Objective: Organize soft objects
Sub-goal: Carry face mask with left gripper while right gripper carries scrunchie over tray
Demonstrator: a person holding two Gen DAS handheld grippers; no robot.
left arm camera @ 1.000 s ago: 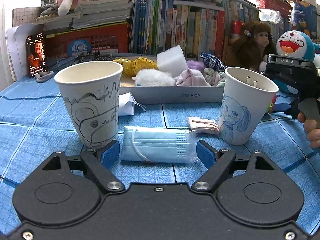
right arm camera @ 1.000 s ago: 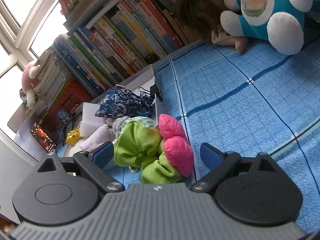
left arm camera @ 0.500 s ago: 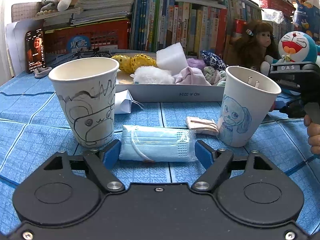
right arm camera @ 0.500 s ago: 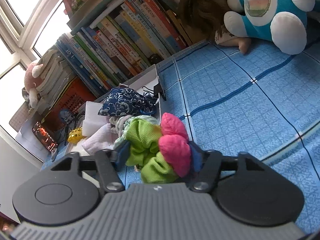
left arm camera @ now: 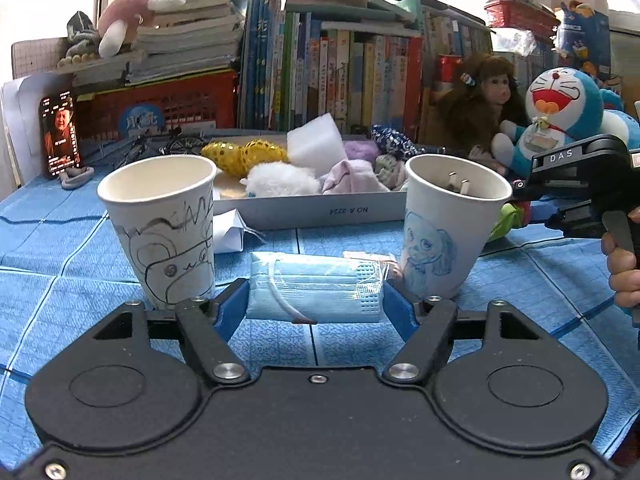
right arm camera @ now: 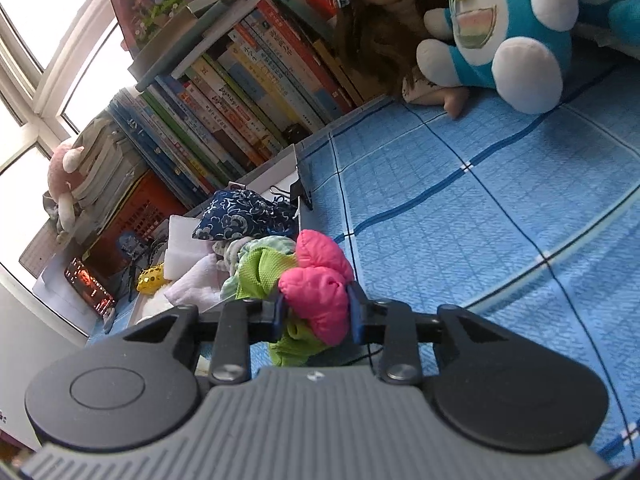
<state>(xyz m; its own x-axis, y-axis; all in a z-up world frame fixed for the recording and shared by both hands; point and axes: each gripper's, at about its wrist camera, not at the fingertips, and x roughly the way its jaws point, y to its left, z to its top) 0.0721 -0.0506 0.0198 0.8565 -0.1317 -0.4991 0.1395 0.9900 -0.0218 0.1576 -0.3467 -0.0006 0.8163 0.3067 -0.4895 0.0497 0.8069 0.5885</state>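
Note:
A blue face-mask pack (left arm camera: 316,296) in clear wrap lies on the blue cloth between two drawn-on paper cups. My left gripper (left arm camera: 313,308) straddles it; its jaws are closing and both blue pads meet the pack's ends. My right gripper (right arm camera: 316,314) is shut on a pink and green plush flower (right arm camera: 316,292), which hangs just off the right end of the grey tray (right arm camera: 280,164). From the left wrist view the right gripper's body (left arm camera: 576,184) shows at far right, with the plush flower (left arm camera: 506,220) peeking out behind the right cup.
Left cup (left arm camera: 160,224) and right cup (left arm camera: 452,224) flank the pack closely. The grey tray (left arm camera: 320,210) behind them holds several soft items. Books, a doll (left arm camera: 480,96), a blue plush cat (left arm camera: 560,116) and a phone (left arm camera: 60,132) line the back. A hand (left arm camera: 622,264) grips the right handle.
The right gripper's jaws went from wide open to shut on the plush flower. The left gripper's pads drew in against the ends of the mask pack.

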